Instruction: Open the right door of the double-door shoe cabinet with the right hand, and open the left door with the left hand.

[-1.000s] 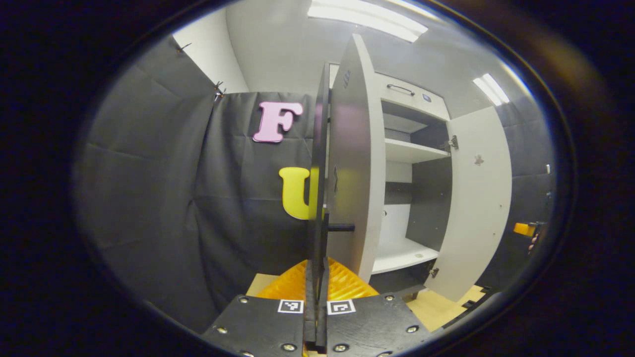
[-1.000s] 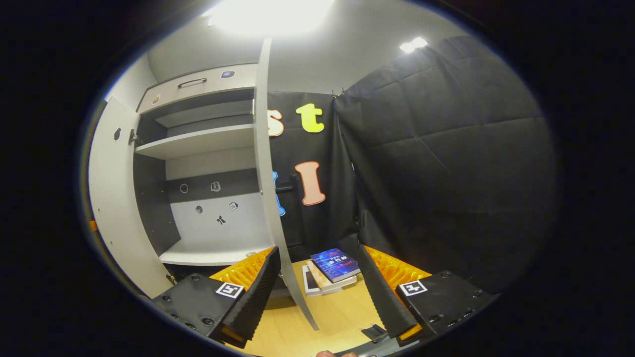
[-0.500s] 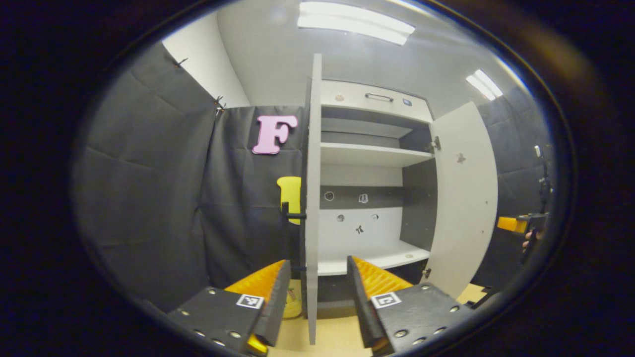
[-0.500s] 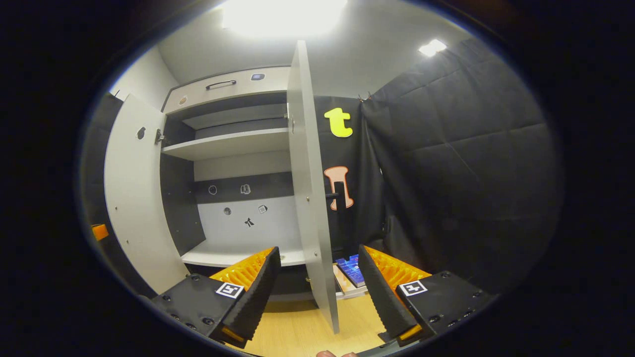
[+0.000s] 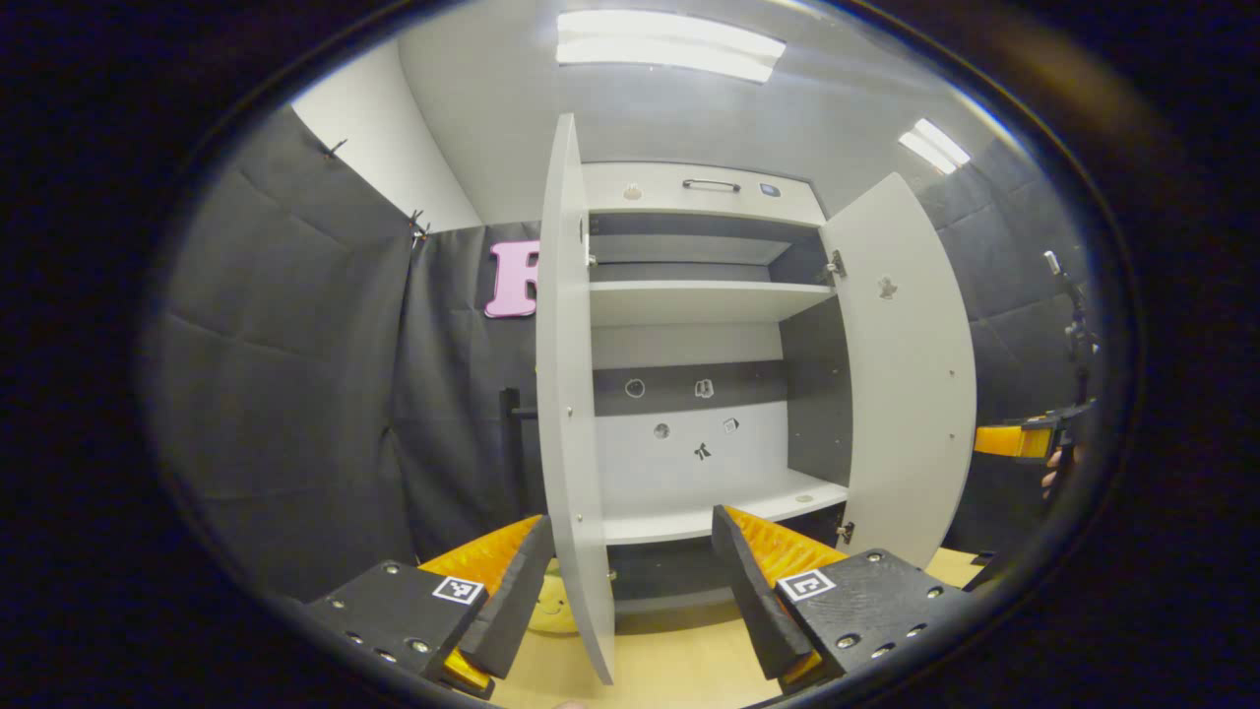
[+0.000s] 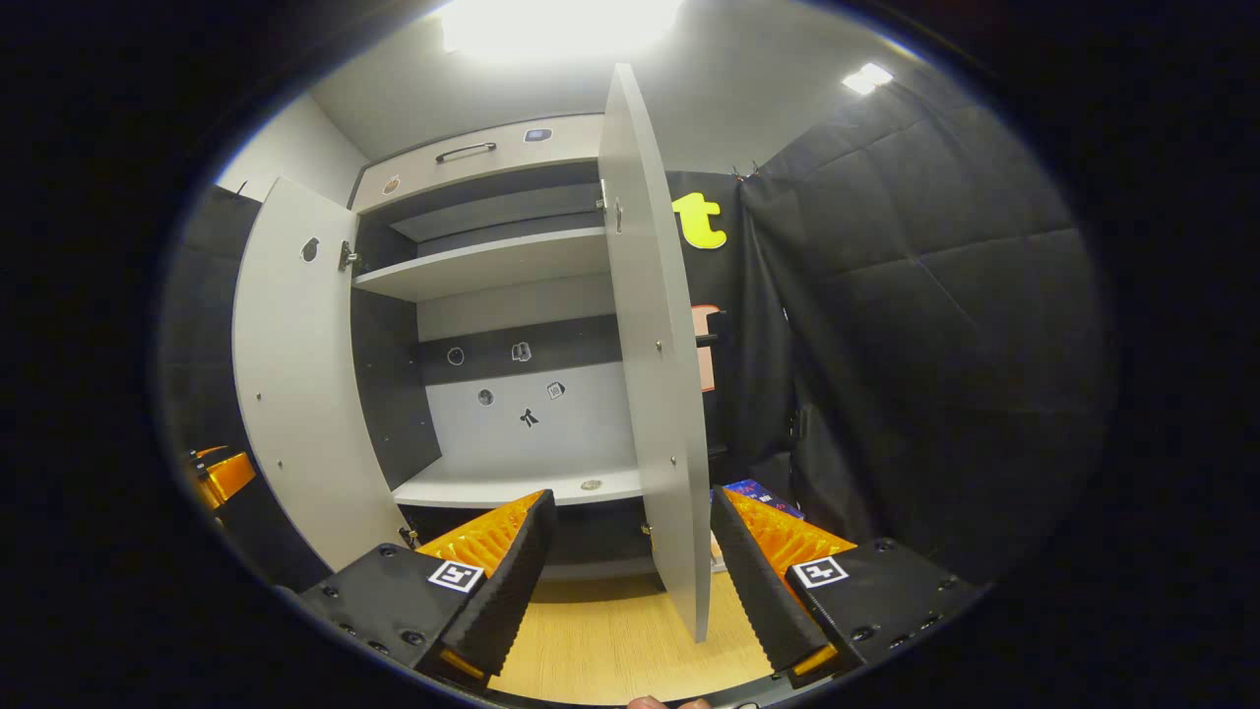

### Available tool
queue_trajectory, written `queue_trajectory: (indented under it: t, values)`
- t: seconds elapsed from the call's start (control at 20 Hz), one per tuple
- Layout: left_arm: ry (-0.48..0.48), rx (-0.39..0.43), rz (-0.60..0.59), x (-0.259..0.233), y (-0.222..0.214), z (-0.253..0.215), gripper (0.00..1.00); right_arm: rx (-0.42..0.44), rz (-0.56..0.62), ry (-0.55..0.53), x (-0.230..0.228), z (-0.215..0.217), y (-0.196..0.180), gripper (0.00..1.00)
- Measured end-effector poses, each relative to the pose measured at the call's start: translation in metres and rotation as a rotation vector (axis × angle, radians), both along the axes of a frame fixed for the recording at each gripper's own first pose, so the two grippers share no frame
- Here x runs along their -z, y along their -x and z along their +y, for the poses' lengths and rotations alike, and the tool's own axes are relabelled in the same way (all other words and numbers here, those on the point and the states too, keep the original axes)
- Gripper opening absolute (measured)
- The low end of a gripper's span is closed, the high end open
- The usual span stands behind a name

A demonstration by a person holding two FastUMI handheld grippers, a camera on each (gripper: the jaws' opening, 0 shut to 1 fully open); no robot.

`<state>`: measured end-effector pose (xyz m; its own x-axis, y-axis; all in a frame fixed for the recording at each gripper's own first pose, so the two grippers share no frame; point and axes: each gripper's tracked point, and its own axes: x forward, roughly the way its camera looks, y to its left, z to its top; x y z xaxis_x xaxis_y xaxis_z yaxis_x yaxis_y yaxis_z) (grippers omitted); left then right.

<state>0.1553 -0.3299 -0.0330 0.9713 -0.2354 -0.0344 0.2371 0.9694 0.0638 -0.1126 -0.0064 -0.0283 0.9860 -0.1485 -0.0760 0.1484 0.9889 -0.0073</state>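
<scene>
- A black cloth (image 5: 295, 394) hangs as the booth wall on both sides.
- A light wooden floor (image 6: 610, 640) runs along the bottom.
- Ceiling light panels (image 5: 669, 44) glow overhead.
- A blue book (image 6: 763, 492) lies low by the cloth, mostly hidden.
- A yellow rounded object (image 5: 551, 611) sits on the floor, partly hidden.

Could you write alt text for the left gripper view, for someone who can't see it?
A pale shoe cabinet stands with both doors swung open, showing bare shelves. The left gripper hangs open, its fingers either side of the left door edge without touching; the right door stands wide.
</scene>
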Motion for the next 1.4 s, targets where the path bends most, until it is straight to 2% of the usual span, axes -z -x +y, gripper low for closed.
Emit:
queue_trajectory:
  t: [0.25, 0.45, 0.7, 0.85, 1.2, 1.4]
  values:
    - [0.047, -0.034, 0.030, 0.011, -0.011, -0.003, 0.93, 0.030, 0.007, 0.009, 0.002, -0.017, 0.003, 0.98]
    - [0.065, -0.077, 0.026, 0.021, -0.014, -0.006, 0.92, 0.010, 0.000, -0.002, -0.004, -0.024, -0.008, 0.98]
    - [-0.024, -0.083, 0.010, 0.027, -0.009, -0.041, 0.93, 0.001, -0.024, -0.011, -0.012, -0.042, -0.021, 0.98]
    - [-0.037, -0.090, -0.006, 0.024, -0.006, -0.049, 0.92, -0.013, -0.017, -0.038, -0.007, -0.044, -0.029, 0.98]
    - [-0.032, -0.127, 0.027, 0.032, -0.008, -0.040, 0.93, -0.027, 0.009, -0.061, 0.013, -0.030, -0.037, 0.98]
    - [0.012, -0.152, 0.048, 0.039, -0.003, -0.018, 0.92, -0.026, 0.013, -0.074, 0.023, -0.018, -0.038, 0.98]
